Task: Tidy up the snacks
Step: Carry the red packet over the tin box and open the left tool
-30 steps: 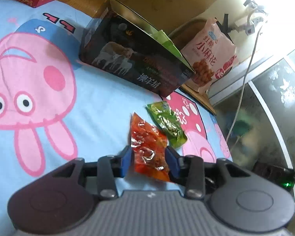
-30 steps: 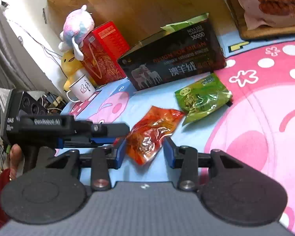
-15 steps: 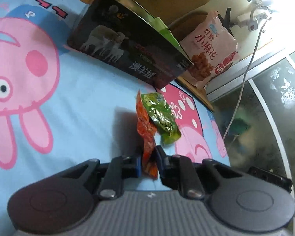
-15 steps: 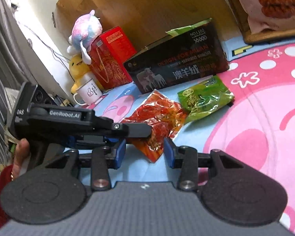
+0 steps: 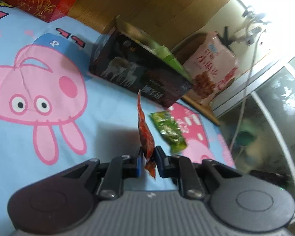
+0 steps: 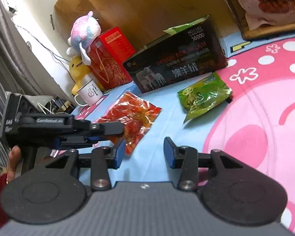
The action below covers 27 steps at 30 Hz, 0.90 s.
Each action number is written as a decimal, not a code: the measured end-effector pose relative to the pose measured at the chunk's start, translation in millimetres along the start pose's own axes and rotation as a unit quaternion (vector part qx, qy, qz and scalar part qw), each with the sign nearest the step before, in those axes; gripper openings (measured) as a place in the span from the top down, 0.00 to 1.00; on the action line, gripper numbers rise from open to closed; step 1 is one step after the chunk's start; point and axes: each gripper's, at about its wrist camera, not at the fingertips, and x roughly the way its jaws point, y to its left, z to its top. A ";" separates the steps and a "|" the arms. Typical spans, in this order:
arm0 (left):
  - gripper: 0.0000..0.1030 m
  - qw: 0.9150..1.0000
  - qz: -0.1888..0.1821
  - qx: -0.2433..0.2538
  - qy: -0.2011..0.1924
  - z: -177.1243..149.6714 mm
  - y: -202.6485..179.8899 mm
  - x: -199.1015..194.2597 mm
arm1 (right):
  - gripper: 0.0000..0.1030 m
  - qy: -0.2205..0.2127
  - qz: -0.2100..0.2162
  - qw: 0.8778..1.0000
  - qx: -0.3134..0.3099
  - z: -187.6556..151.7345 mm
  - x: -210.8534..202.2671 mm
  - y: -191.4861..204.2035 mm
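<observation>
Red snack packet [image 5: 145,135] pinched between left fingers [image 5: 159,157].

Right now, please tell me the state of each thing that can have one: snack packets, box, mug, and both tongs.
Left tongs: shut on the red snack packet.
Red snack packet: pinched at one end, standing on edge.
Right tongs: open, nothing between them.
Green snack packet: lying flat on the sheet, untouched.
Black box: top open, a green flap showing.
White mug: upright.

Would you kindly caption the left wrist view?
Left gripper shut on red packet, green packet beyond.
</observation>
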 end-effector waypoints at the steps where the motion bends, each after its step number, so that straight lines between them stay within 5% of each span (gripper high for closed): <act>1: 0.86 1.000 -0.006 0.000 -0.004 0.3 -0.4 -3.2 | 0.56 0.007 0.018 1.000 0.024 0.1 1.6 -3.7; 7: 0.86 0.998 -0.056 -0.013 -0.021 3.7 -2.2 -19.5 | 0.55 0.023 0.093 0.990 0.103 -2.1 7.0 -8.2; 12: 0.86 0.991 -0.127 -0.037 -0.026 8.6 2.7 -28.8 | 0.55 0.021 0.181 0.966 0.185 2.1 9.2 -12.5; 15: 0.86 0.990 -0.136 -0.037 -0.029 14.7 1.9 -26.6 | 0.57 0.012 0.211 0.957 0.199 10.3 8.5 -7.5; 17: 0.86 0.991 -0.130 -0.031 -0.032 23.5 0.7 -24.3 | 0.79 -0.002 0.197 0.965 0.174 20.6 4.4 0.5; 18: 0.86 0.990 -0.134 -0.031 -0.032 29.5 0.8 -23.3 | 0.82 -0.008 0.180 0.971 0.157 27.4 3.1 5.1; 27: 0.80 0.993 -0.076 0.023 -0.082 117.1 -13.6 3.2 | 0.84 -0.045 0.099 0.992 0.069 117.9 36.5 32.6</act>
